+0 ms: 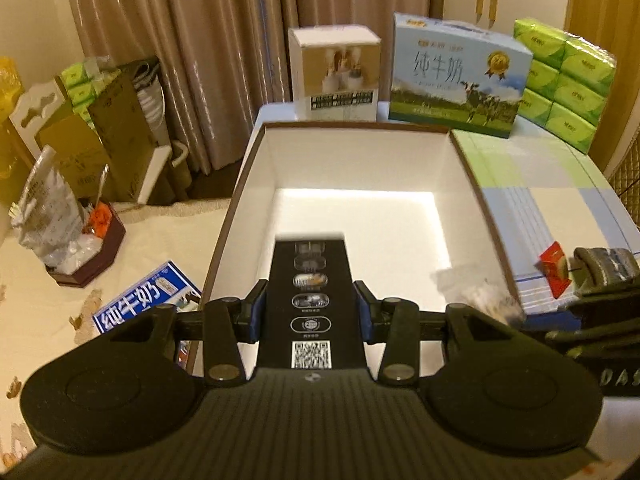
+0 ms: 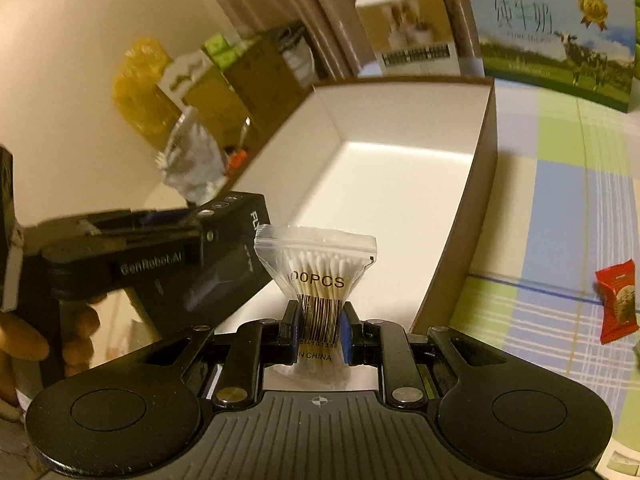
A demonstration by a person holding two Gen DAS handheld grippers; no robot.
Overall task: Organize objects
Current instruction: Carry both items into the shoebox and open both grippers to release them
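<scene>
My left gripper is shut on a long black box with a QR code, held above the near end of an open white-lined carton. My right gripper is shut on a clear bag of cotton swabs, held over the carton's near right corner. The left gripper with its black box shows at the left of the right wrist view. The swab bag shows blurred in the left wrist view.
A red snack packet lies on the checked tablecloth right of the carton. Behind the carton stand a beige box, a blue milk case and green tissue packs. Left lies floor clutter with a blue milk box.
</scene>
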